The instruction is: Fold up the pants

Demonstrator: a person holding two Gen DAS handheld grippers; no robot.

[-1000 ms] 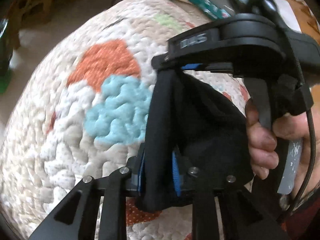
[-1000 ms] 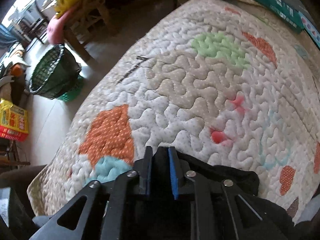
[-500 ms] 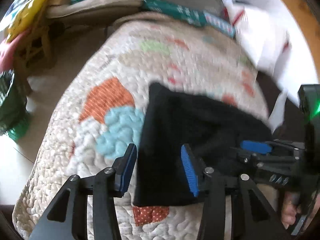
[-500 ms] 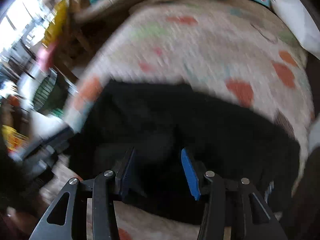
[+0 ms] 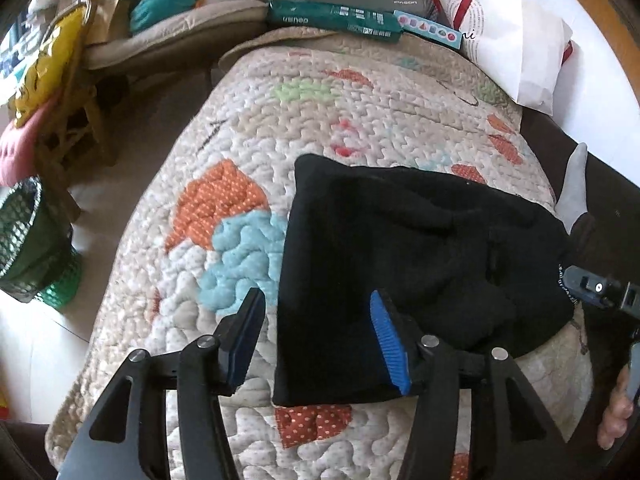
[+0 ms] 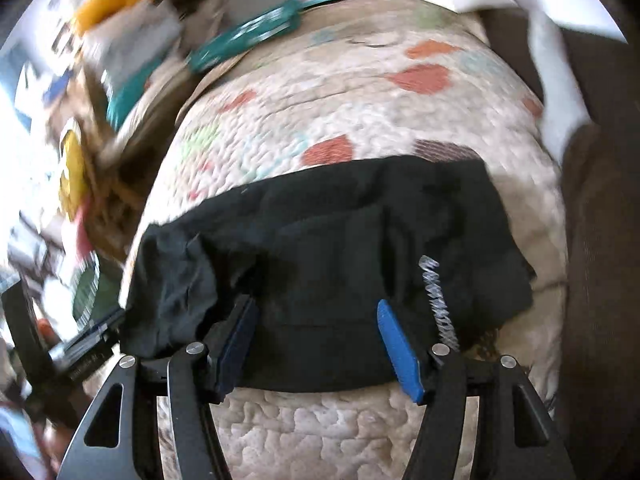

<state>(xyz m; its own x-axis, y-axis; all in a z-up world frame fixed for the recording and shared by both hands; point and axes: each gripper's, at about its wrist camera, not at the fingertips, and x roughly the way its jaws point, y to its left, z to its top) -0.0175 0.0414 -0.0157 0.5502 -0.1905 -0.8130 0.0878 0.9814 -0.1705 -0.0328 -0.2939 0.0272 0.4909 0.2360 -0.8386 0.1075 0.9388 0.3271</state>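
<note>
Left tongs (image 5: 316, 346) fill the bottom of the left wrist view, released, their blue pads spread apart and gripping nothing; they have just been opening. Below them lie the black pants (image 5: 400, 264), folded into a thick pad on a quilted bedspread (image 5: 280, 128) with orange, blue and green patches. The left edge of the pants runs between the two pads, untouched by either. At the far right edge, part of the right tongs (image 5: 596, 292) and some fingers (image 5: 616, 420) show. A green basket (image 5: 28, 240) stands on the floor to the left.

From the right wrist view, blurred, the right tongs (image 6: 320, 344) are also released, having just been opening, nothing pinched between the pads. The pants (image 6: 340, 240) lie flat on the bedspread (image 6: 360, 92) under them, white lettering (image 6: 438, 300) visible near the right pad.
</note>
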